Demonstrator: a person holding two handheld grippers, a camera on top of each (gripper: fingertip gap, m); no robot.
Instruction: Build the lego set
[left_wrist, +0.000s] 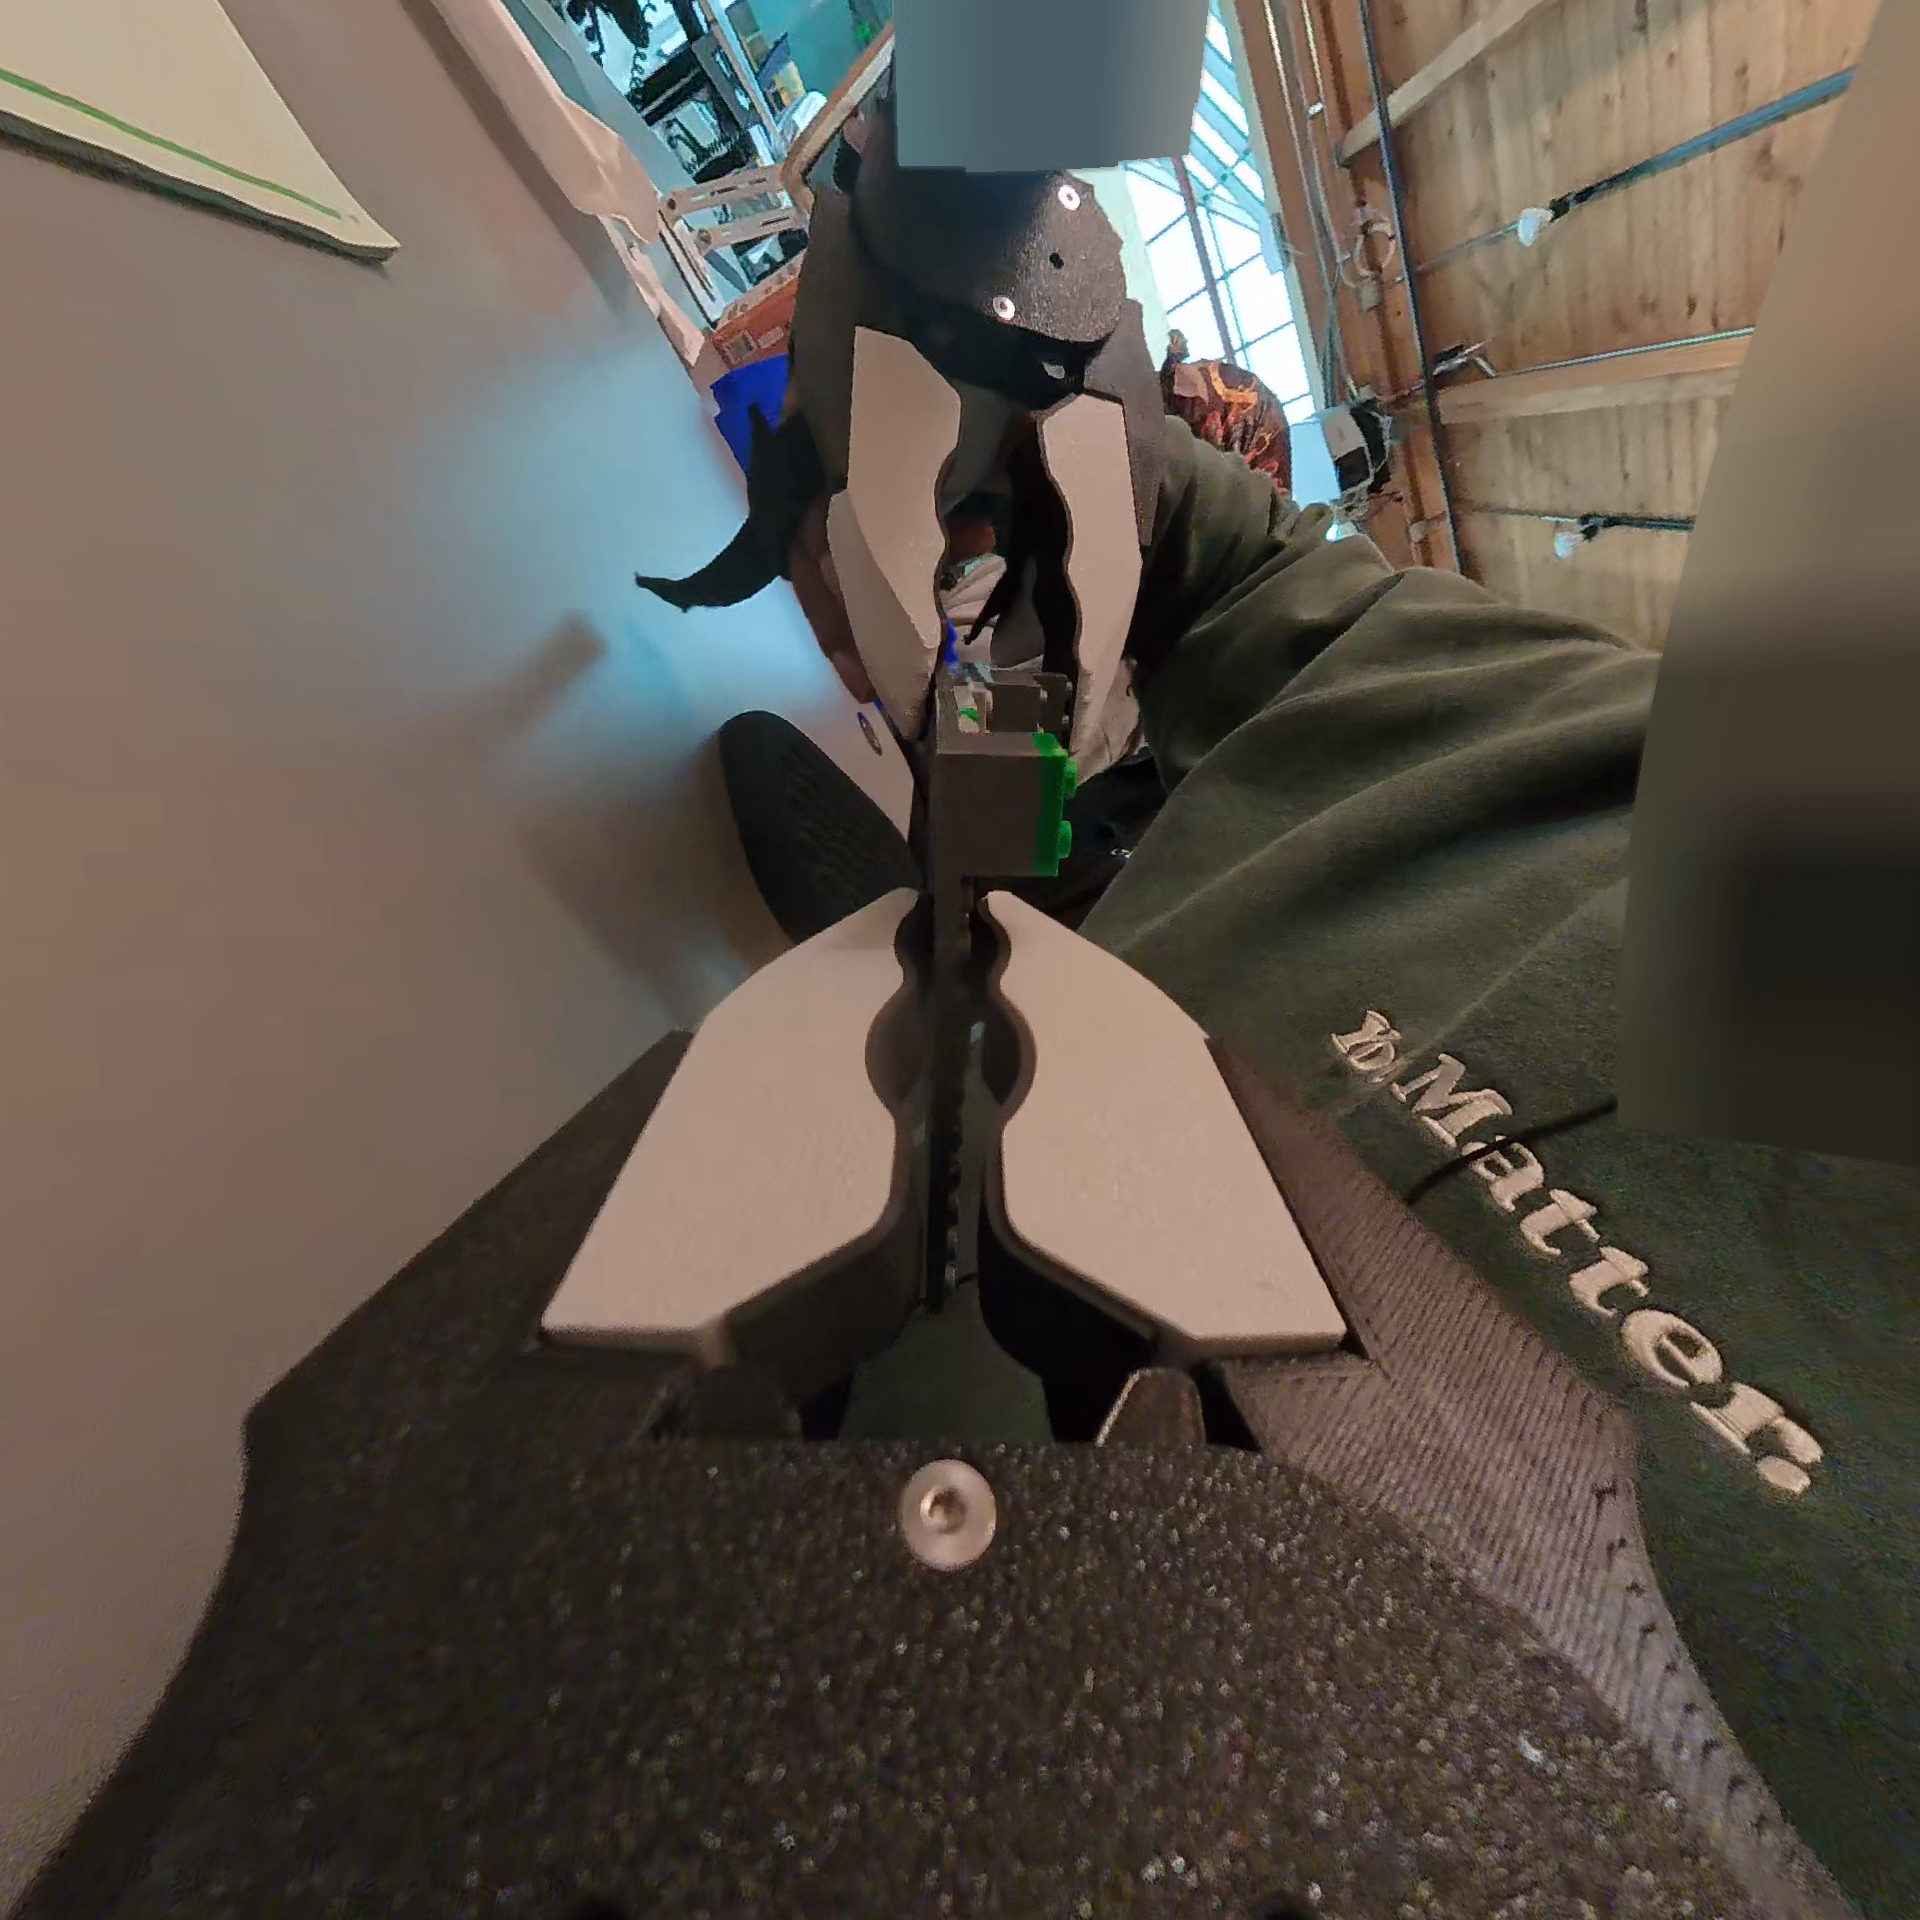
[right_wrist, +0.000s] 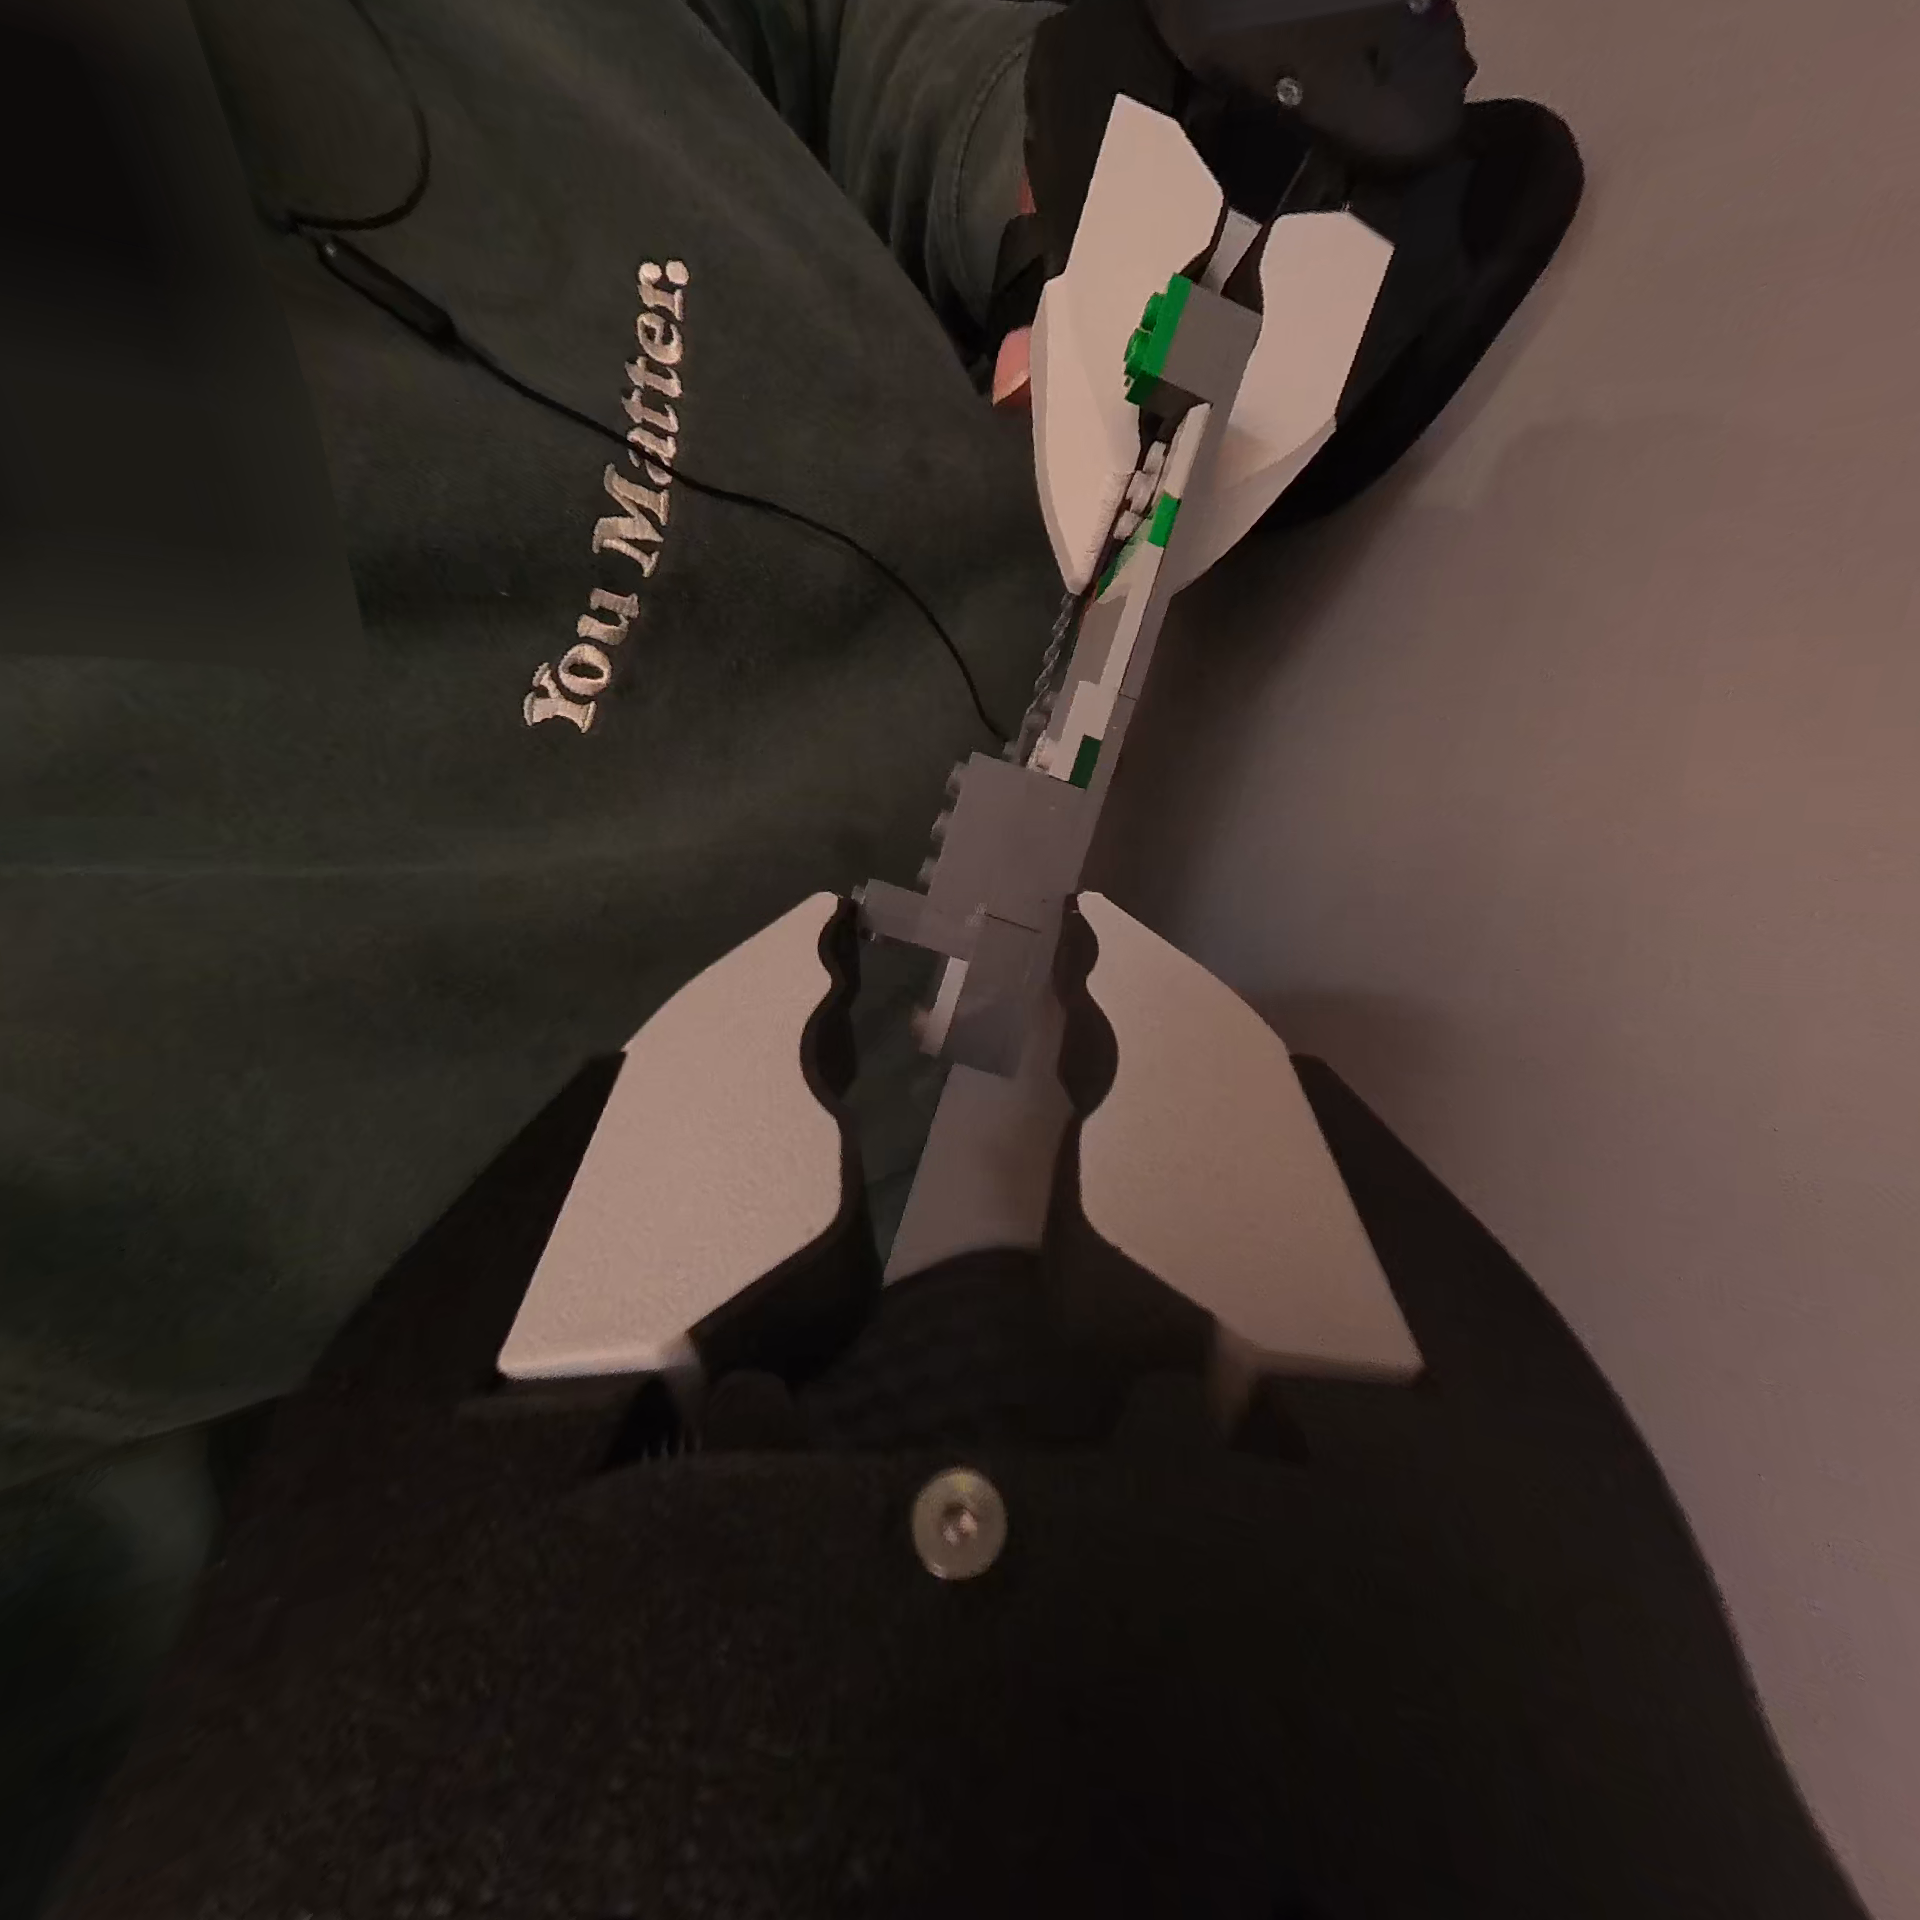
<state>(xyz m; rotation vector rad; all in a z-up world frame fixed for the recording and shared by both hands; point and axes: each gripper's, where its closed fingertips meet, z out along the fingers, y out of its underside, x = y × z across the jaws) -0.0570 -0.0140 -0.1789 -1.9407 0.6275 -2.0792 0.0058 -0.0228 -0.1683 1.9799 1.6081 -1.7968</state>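
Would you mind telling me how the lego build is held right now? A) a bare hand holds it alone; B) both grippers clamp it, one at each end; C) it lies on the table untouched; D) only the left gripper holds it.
B: the left gripper and the right gripper each clamp an end of the long lego build, held up in front of the person's dark green sweatshirt.

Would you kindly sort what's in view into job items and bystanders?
Job:
- long grey, white and green lego build, edge-on
- left gripper, shut on it
- right gripper, shut on its other end

Bystanders:
- dark green sweatshirt
- white-grey tabletop
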